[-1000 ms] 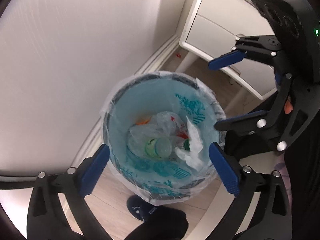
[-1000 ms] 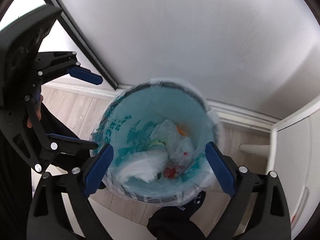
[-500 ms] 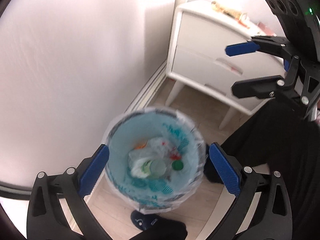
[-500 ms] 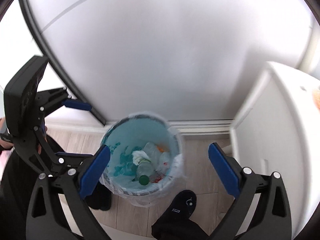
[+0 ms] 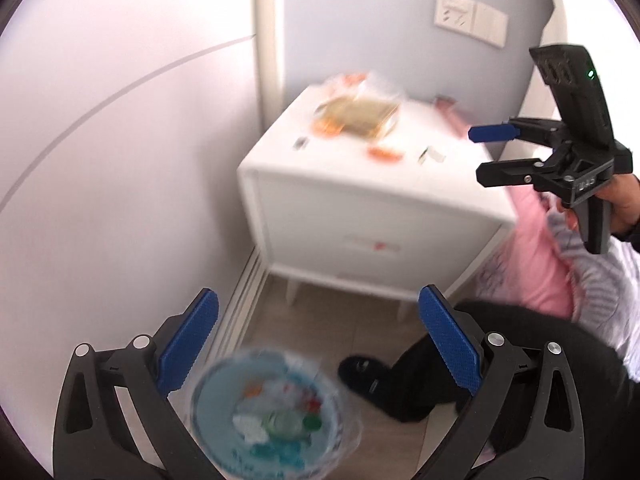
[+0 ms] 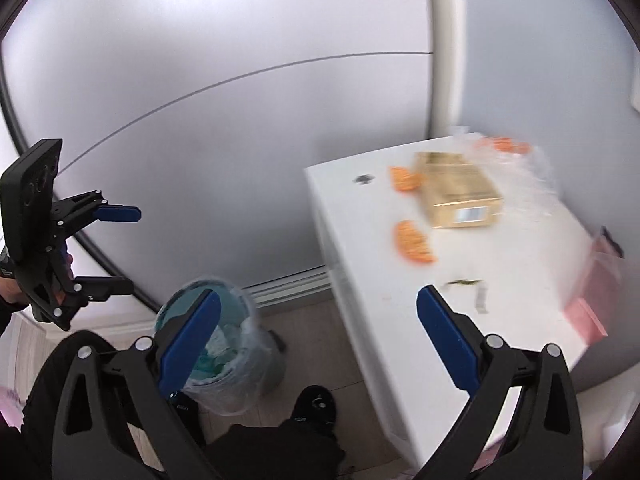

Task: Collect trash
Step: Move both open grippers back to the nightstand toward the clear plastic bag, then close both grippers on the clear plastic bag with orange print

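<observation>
A bin with a clear liner (image 5: 276, 412) stands on the floor by the wall, holding bottles, tissue and wrappers; it also shows in the right wrist view (image 6: 236, 356). My left gripper (image 5: 320, 348) is open and empty above it. My right gripper (image 6: 320, 344) is open and empty, raised beside the white nightstand (image 6: 400, 292). On the nightstand top lie a gold box (image 6: 456, 194), orange peels (image 6: 412, 240), a clear plastic bag (image 6: 524, 176) and small scraps (image 6: 464, 282). The right gripper also shows in the left wrist view (image 5: 496, 152).
The nightstand (image 5: 360, 216) stands in the corner against the wall. Pink bedding (image 5: 536, 256) lies to its right. The person's dark legs and slippers (image 5: 372, 376) are on the wood floor beside the bin. A wall socket (image 5: 456, 14) is above.
Both grippers have risen and tilted up away from the bin. The nightstand top has come into view. The bin has dropped to the lower edge of the views.
</observation>
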`<move>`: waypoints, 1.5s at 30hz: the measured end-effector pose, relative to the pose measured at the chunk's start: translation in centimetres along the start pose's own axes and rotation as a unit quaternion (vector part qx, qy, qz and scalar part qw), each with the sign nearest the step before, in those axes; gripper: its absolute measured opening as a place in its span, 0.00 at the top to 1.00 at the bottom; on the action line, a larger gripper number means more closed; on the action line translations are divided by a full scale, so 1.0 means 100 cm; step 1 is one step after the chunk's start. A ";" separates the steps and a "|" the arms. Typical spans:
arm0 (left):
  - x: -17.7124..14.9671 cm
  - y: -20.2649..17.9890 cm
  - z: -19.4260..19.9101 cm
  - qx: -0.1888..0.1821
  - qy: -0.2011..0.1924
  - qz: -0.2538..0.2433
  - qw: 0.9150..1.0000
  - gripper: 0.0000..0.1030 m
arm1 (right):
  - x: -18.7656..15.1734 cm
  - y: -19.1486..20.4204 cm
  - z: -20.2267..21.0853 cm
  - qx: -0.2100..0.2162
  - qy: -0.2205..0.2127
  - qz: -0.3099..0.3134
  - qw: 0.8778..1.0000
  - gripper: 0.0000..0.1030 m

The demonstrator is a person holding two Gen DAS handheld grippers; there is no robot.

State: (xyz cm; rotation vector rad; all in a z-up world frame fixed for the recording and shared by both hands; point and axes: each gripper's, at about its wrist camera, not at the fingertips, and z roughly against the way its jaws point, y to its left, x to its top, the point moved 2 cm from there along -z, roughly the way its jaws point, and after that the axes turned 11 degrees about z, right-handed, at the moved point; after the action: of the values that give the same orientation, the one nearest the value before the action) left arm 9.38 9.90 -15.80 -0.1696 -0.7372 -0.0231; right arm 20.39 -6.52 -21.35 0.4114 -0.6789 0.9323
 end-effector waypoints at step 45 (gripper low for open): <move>0.270 -0.062 -0.305 -0.161 0.127 0.007 0.979 0.31 | 0.039 -0.298 -0.115 -0.056 0.070 -0.163 0.983 0.07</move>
State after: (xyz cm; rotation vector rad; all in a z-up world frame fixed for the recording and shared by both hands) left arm 49.24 -0.10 -18.92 -0.4722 -0.4722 -0.1493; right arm 51.05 -13.52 -28.02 0.3414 -0.5129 0.6026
